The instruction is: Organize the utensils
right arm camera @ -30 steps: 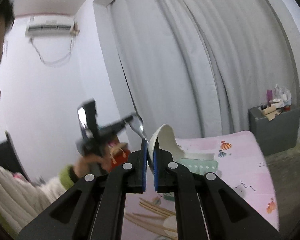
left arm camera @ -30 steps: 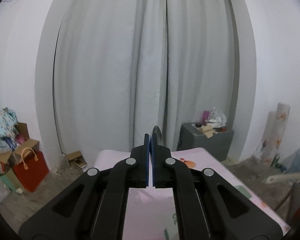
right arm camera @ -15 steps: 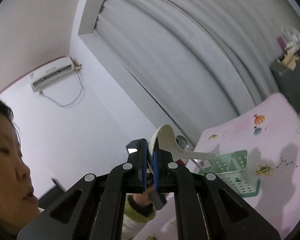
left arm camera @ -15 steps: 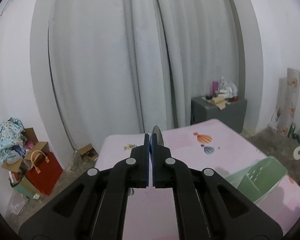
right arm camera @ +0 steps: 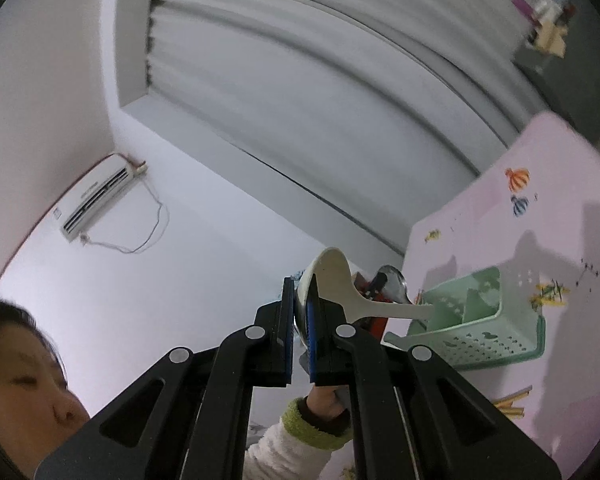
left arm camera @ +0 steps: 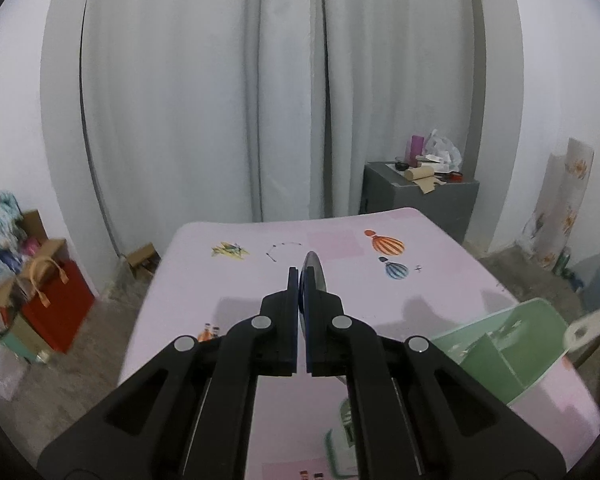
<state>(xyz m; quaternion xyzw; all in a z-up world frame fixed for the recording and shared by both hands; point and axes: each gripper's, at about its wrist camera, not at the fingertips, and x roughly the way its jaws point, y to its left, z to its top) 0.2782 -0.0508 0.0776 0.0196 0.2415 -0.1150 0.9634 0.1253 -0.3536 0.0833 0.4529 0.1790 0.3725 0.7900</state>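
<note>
Now each gripper clamps a spoon: left gripper [left arm camera: 302, 280] metal spoon [left arm camera: 315, 270], right gripper [right arm camera: 299, 300] white spoon [right arm camera: 340, 284].

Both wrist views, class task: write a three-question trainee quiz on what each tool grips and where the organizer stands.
1. True or false: the right tool is shut on a white spoon.
2. Multiple choice: the left tool grips A) chopsticks, B) a metal spoon, C) nothing.
3. Fill in: the green organizer stands on the ____ tablecloth.

Key: 1 true; 2 B; 3 pink.
</note>
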